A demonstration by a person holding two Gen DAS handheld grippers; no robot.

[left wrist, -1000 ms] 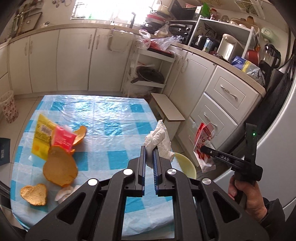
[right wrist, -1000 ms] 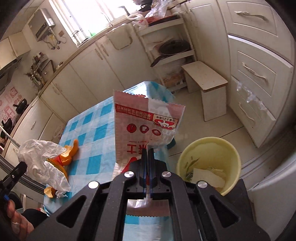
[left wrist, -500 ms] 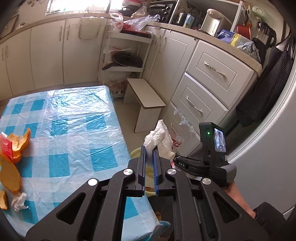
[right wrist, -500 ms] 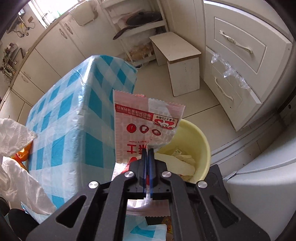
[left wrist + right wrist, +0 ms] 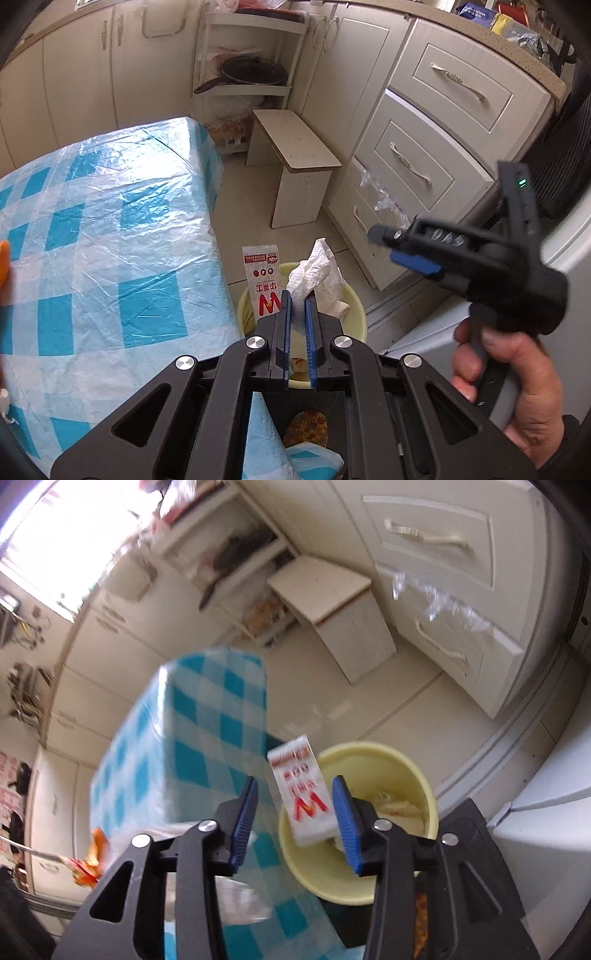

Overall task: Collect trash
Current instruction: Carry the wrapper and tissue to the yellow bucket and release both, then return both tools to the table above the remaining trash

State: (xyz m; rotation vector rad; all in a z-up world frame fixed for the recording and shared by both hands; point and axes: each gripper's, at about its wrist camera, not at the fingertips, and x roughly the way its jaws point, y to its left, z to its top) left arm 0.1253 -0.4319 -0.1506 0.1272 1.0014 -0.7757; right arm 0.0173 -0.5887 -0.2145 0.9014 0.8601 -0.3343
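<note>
My left gripper (image 5: 297,295) is shut on a crumpled white tissue (image 5: 317,277) and holds it above the yellow trash bin (image 5: 356,306) on the floor beside the table. My right gripper (image 5: 293,788) is open. The red and white snack wrapper (image 5: 304,797) is loose between its fingers, tilted over the bin's (image 5: 399,760) rim; the wrapper also shows in the left wrist view (image 5: 263,286). The right gripper's body (image 5: 476,258) is at the right of the left wrist view. The bin holds paper scraps.
The table with the blue checked plastic cloth (image 5: 103,236) is left of the bin. Orange peel (image 5: 86,864) lies on it. A small white stool (image 5: 295,162) and drawer cabinets (image 5: 428,147) stand behind the bin. A white appliance (image 5: 554,812) is at the right.
My right gripper has opened and let go of the snack wrapper, which now drops at the bin. My left gripper has moved with the tissue to above the bin.
</note>
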